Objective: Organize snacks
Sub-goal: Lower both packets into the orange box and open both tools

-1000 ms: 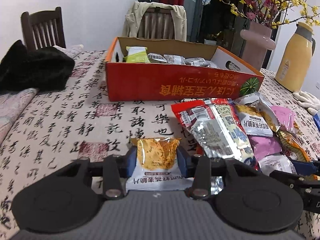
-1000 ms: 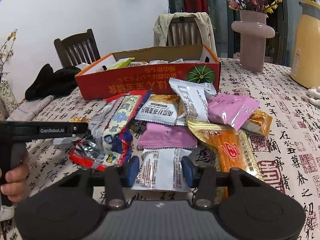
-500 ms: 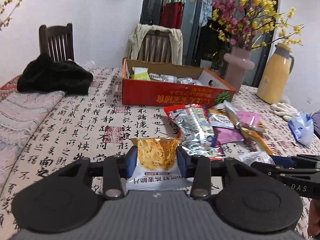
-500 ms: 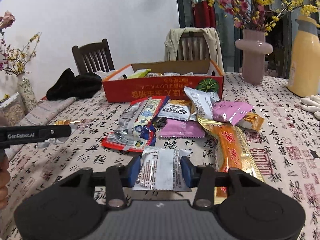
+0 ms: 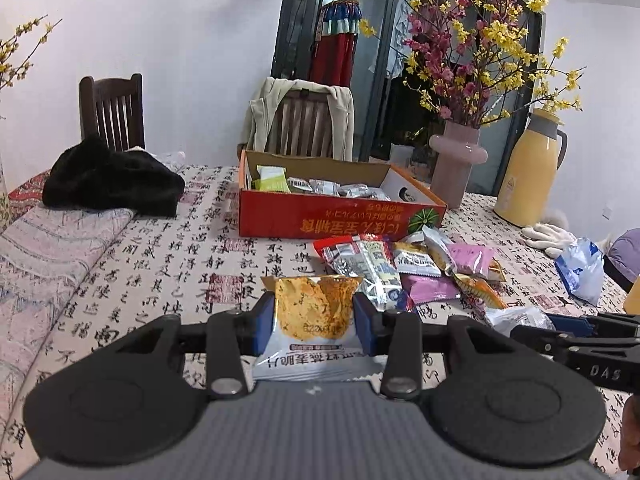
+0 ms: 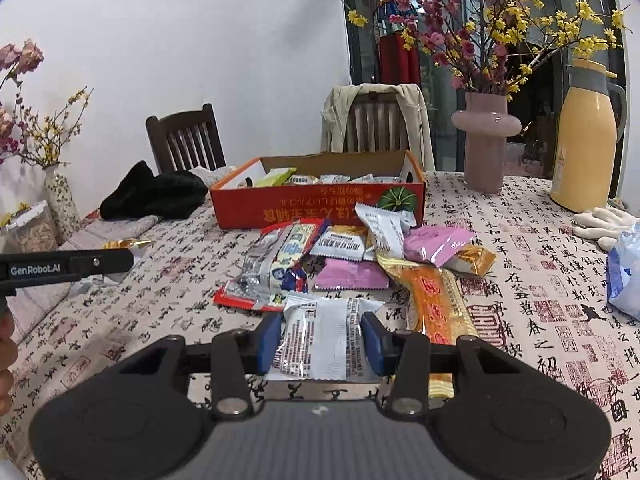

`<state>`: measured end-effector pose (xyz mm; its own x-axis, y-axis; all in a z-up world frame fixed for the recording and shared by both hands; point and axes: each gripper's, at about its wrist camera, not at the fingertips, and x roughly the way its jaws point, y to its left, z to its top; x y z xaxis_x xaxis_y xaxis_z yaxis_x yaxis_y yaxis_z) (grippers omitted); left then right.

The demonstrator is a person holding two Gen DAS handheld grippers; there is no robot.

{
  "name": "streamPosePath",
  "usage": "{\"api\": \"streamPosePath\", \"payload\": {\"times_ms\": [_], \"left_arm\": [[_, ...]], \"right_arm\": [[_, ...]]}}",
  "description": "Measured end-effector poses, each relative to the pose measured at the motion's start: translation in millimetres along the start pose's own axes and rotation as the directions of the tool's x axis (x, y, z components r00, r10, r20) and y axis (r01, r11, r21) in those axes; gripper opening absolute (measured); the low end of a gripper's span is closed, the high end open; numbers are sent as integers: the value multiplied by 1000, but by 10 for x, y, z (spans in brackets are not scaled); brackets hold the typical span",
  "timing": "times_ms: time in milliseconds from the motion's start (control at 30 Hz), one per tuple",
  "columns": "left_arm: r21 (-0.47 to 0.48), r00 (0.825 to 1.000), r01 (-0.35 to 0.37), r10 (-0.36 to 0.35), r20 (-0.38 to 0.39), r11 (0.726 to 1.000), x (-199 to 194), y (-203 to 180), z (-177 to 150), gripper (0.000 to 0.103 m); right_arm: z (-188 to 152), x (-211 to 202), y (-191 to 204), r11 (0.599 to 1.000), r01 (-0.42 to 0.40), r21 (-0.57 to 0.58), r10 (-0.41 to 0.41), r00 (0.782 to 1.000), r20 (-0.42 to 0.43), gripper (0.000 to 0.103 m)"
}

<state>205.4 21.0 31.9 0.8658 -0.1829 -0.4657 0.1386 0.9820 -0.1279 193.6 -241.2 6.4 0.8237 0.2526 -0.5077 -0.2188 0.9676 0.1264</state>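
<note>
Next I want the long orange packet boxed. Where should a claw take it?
Across the middle of the long orange packet, pinching its narrow width from above. It lies flat, lengthwise toward the camera; its far end is tucked under other packets.

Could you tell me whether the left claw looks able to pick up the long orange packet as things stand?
Probably not: the left claw is shut on an orange-and-white snack packet, and the long orange packet lies beyond the right claw.

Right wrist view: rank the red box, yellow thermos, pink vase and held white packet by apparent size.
1. red box
2. yellow thermos
3. pink vase and white packet: unsure, the packet sits between the right jaws, nearest the camera, so it looks enlarged.
</note>
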Motion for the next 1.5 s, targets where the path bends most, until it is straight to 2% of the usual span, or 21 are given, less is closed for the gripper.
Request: {"api": "streamPosePath", "payload": {"times_ms": [133, 333, 467, 533, 667, 767, 900, 1033, 1133, 1167, 1300, 1333, 1400, 1500], "left_arm": [[24, 1000, 6, -7, 17, 1000, 78, 21, 129, 42], [61, 999, 0, -3, 49, 998, 354, 33, 446, 42], [84, 997, -14, 8, 73, 996, 659, 25, 770, 42], [96, 996, 3, -12, 85, 995, 826, 19, 974, 42], [78, 995, 38, -44, 87, 996, 1268, 45, 1447, 42], [44, 996, 67, -70, 55, 997, 1704, 89, 1764, 42], [8, 996, 66, -66, -57, 998, 2457, 104, 1953, 42], [-4, 981, 13, -14, -192, 1000, 3124, 110, 1843, 42], [10, 973, -9, 11, -232, 1000, 3363, 136, 1730, 44], [-2, 971, -31, 29, -237, 1000, 3407, 162, 1709, 44], [-17, 975, -6, 2, -222, 1000, 3400, 253, 1724, 51], [-5, 977, -11, 9, -212, 1000, 3381, 242, 1737, 53], [17, 981, -6, 9, -192, 1000, 3326, 249, 1777, 53], [16, 985, -10, 12, -173, 1000, 3193, 267, 1848, 53]], "right_arm": [[160, 38, -106, 998, -51, 46, 51, 999, 11, 43], [543, 206, -215, 997, -70, 20, 69, 997, 47, 43], [899, 441, -288, 997, -80, -19, 81, 994, 71, 43], [1111, 596, -340, 996, -82, -23, 84, 993, 83, 43], [1619, 1009, -488, 994, -111, -6, 111, 990, 87, 43], [2019, 1451, -582, 990, -139, 39, 137, 989, 56, 43], [2358, 2216, -627, 982, -150, 112, 152, 988, -15, 43], [2398, 3011, -563, 989, -93, 118, 108, 986, -130, 43], [2317, 3412, -567, 985, -75, 155, 105, 975, -197, 44], [2289, 3507, -570, 984, -69, 167, 103, 973, -204, 45], [2206, 3742, -618, 971, -73, 229, 125, 967, -221, 47], [2189, 3777, -616, 970, -76, 231, 130, 964, -230, 53], [2154, 3780, -593, 972, -69, 223, 120, 967, -226, 58], [2155, 3685, -565, 978, -63, 197, 105, 971, -213, 57]]}}
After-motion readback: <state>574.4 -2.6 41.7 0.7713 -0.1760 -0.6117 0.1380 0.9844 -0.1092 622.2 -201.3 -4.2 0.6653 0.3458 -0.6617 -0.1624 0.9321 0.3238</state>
